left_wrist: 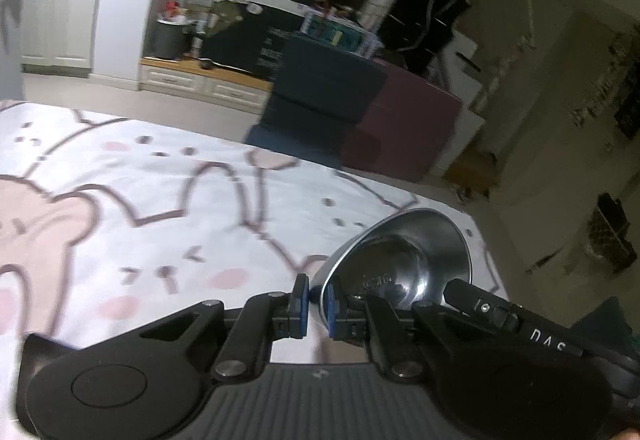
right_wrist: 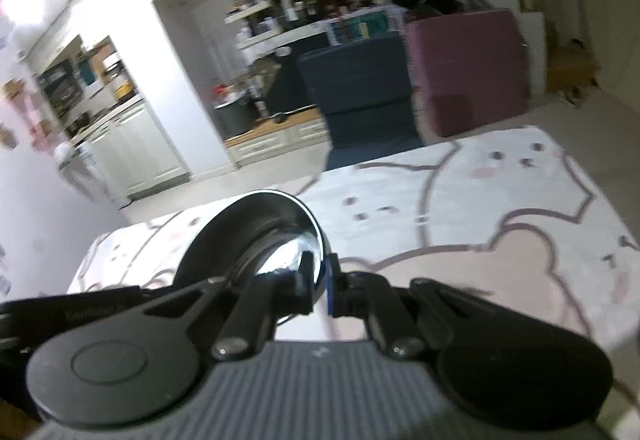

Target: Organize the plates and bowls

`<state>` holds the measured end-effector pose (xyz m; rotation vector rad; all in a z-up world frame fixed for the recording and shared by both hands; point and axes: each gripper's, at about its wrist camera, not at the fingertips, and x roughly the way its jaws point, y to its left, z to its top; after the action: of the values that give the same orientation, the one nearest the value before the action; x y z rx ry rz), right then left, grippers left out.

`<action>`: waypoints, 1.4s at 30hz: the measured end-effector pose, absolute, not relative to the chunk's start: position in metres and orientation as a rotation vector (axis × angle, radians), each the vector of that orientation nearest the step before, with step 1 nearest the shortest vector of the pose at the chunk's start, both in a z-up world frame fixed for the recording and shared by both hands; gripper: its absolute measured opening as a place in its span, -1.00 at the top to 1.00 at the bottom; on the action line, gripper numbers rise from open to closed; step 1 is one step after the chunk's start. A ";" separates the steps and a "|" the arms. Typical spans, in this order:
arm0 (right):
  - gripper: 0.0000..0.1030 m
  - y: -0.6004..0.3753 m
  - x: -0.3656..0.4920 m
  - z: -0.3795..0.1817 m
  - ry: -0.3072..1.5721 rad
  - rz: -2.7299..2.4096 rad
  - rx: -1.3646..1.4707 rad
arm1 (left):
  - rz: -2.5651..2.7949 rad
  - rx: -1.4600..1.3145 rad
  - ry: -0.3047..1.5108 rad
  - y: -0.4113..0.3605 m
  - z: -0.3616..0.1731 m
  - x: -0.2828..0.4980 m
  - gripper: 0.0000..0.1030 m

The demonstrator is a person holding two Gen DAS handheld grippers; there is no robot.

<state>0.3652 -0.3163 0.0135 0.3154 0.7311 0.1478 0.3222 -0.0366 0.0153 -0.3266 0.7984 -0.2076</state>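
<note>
Above the white tablecloth with pink cartoon animals [left_wrist: 168, 200], both grippers hold one shiny round metal bowl [left_wrist: 404, 256] up in the air, tipped on its side. The left gripper [left_wrist: 316, 304] pinches the bowl's rim between its blue pads, and the right gripper [right_wrist: 320, 280] pinches the rim on the other side. No plates or other bowls show, so I think most of the tidying is left.
</note>
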 end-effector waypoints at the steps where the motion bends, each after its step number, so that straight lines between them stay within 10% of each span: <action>1: 0.88 -0.305 0.363 0.015 0.735 0.164 0.313 | -0.195 -0.325 0.797 -0.025 0.016 0.317 0.83; 42: 0.92 -0.089 0.348 -0.085 1.084 0.313 0.297 | -0.017 -0.162 1.092 0.132 -0.087 0.277 0.83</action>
<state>0.3477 -0.0893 -0.0855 0.2970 1.0841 0.3131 0.2770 0.1321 -0.0871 -0.1619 1.0923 -0.0169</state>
